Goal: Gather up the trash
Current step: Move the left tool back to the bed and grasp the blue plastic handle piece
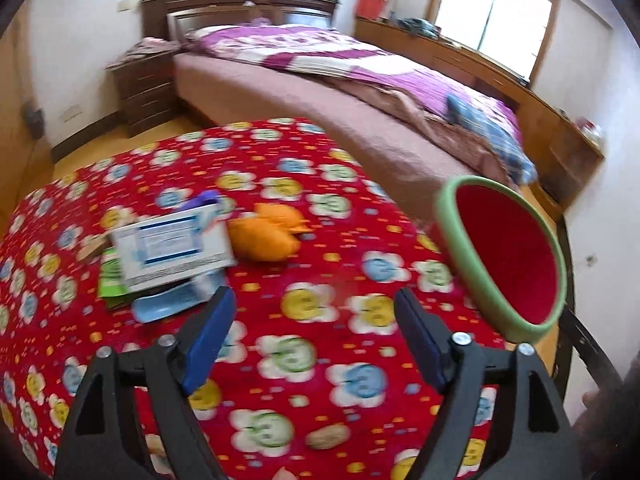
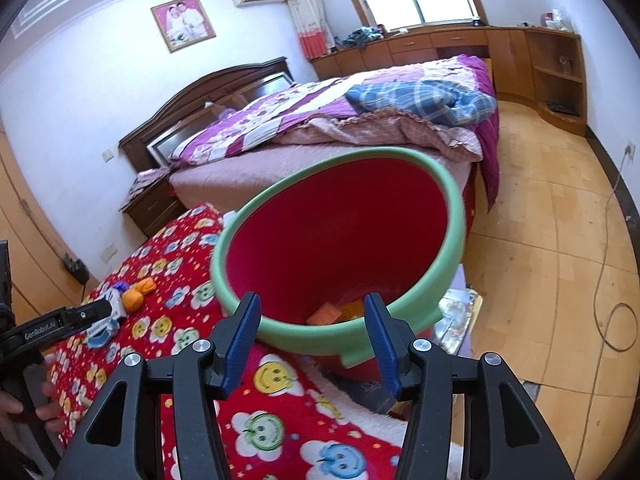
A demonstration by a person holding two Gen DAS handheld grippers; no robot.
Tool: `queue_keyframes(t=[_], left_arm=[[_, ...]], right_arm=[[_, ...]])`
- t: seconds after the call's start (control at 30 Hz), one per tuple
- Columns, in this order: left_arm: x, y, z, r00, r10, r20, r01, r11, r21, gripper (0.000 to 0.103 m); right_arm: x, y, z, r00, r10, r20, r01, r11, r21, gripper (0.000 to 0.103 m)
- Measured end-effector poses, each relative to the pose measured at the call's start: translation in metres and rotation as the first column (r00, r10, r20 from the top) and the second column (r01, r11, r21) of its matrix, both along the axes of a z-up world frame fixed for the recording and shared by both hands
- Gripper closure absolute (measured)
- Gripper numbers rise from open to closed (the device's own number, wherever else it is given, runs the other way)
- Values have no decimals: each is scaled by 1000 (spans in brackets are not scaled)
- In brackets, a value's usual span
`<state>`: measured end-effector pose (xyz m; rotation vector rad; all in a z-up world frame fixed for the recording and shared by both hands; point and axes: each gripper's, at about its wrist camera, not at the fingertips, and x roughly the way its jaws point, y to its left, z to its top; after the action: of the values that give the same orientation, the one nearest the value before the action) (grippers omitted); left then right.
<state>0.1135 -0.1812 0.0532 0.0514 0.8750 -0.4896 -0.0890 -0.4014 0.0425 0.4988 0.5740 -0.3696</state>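
A red bin with a green rim [image 2: 340,240] stands tilted at the right edge of a table under a red flowered cloth [image 1: 320,240]; it also shows in the left wrist view [image 1: 504,256]. Orange scraps [image 2: 332,312] lie in its bottom. On the cloth sit a white and blue box [image 1: 176,248], a crumpled orange wrapper [image 1: 268,232], a green packet [image 1: 112,276], a blue piece [image 1: 172,304] and a peanut [image 1: 328,436]. My left gripper [image 1: 316,332] is open and empty above the cloth, right of the box. My right gripper [image 2: 312,340] is open at the bin's near rim.
A bed with a purple quilt [image 1: 360,68] stands behind the table, with a dark nightstand [image 1: 144,88] to its left. Wooden cabinets [image 2: 520,60] run under the window. A tan tiled floor [image 2: 540,240] with a loose cable [image 2: 600,280] lies to the right.
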Motion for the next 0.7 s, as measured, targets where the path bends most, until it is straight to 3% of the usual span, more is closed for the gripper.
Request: queue_keyframes(t=[0.1,0.27,0.43,0.7], left_arm=[[5,15,-7,999,48,-1,-48,999,13,10],[17,32,-22,993,114,-44,-114,993,-6,7],[26,42,-32,981,192,-28,-193,980,-42,6],[52,41,-56,961,268,-69,-261,961,94,6]], right_arm=[[5,6,-1,1000,20,-6,-20,1000,-1,48],[8,11,-3,999,39,-15,-39,999,-2,48],[9,9,-5,999,39,-20,-39,999,2,48],[11,5,-9,999,40,-28,-40,999,9,48]])
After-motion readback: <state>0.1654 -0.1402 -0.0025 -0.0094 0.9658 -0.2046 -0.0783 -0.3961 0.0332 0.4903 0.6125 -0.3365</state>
